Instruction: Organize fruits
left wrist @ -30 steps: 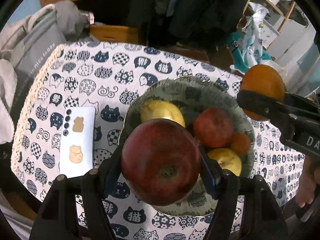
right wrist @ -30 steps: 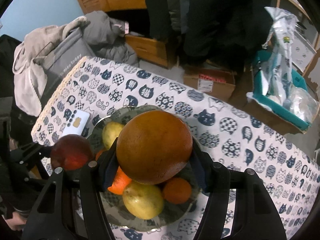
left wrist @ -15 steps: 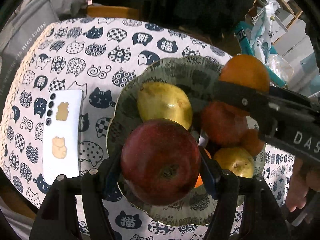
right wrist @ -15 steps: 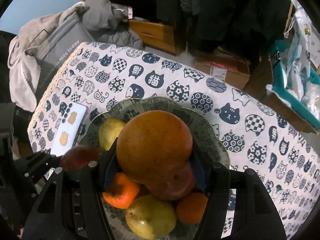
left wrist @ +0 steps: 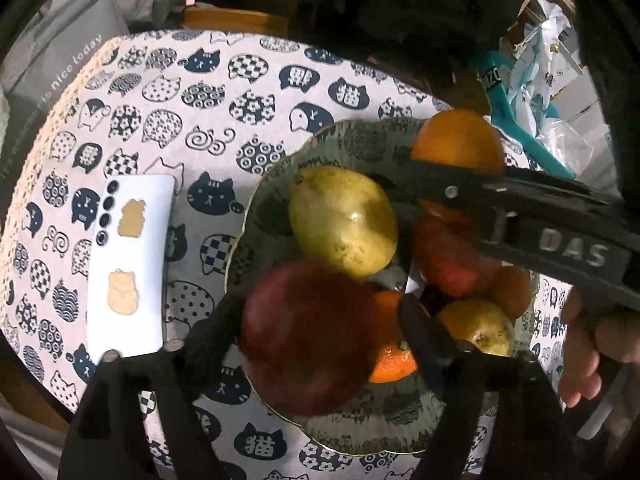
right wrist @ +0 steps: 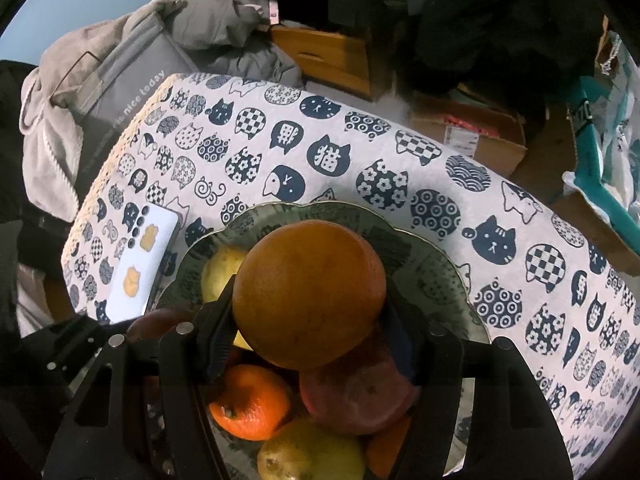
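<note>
In the lower middle of the left wrist view, the left gripper (left wrist: 320, 332) has its two black fingers squeezed on a big red apple (left wrist: 310, 338), which looks blurry. The apple hangs over the near edge of the green bowl (left wrist: 360, 140). In the lower middle of the right wrist view, the right gripper (right wrist: 310, 316) is clamped on a big orange (right wrist: 310, 292), held above the middle of the same bowl (right wrist: 432, 264).

Under the orange sit a reddish fruit (right wrist: 356, 396), a small orange (right wrist: 250, 402) and a yellow pear (right wrist: 312, 456) at the bottom edge. Another yellow pear (left wrist: 344, 222) lies in the middle of the left view.

The bowl rests on a white cloth with dark cat faces (right wrist: 400, 168). A white phone (left wrist: 130, 264) lies flat at the left, near the bowl. Grey clothes (right wrist: 120, 60) are heaped at the upper left.
</note>
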Demonstrator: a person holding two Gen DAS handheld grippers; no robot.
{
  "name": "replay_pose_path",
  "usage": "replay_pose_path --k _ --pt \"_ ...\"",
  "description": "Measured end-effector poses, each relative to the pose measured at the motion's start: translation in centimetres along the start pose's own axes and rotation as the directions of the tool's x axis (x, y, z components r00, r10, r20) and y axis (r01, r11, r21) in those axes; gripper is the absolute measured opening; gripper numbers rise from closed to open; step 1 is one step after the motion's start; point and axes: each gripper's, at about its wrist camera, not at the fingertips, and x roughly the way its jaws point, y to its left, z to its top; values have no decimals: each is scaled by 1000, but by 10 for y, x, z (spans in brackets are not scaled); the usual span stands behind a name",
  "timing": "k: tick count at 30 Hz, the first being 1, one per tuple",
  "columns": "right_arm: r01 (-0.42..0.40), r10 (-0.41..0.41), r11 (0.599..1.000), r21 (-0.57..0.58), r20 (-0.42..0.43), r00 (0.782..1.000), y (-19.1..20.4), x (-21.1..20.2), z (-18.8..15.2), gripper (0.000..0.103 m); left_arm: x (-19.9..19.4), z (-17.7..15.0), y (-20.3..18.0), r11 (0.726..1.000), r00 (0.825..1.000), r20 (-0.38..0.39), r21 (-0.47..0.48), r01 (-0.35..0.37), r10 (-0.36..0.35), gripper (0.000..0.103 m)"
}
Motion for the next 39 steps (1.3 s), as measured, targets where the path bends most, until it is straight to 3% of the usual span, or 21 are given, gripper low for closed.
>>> replay_pose_path --k 6,9,15,20,30,39 --pt "-1 1 1000 2 -20 1000 0 6 1 67 -5 0 0 1000 1000 8 8 -3 3 86" --pt "13 -13 1000 9 -18 1000 -1 4 2 74 -8 -1 0 1000 1000 12 6 -3 2 86" --pt "13 -14 999 42 16 1000 -10 -12 0 74 -27 -3 -7 1000 998 61 15 -19 18 86" --pt "62 -65 997 45 86 994 -13 -44 -2 74 -54 -3 -14 998 990 135 33 -44 39 86" --pt "168 -173 985 40 233 957 -11 -127 -18 74 -106 -4 -25 999 969 247 23 -31 25 86" --pt "210 -217 976 58 342 914 -10 -199 -46 74 -156 -14 -49 997 935 355 71 -34 7 86"
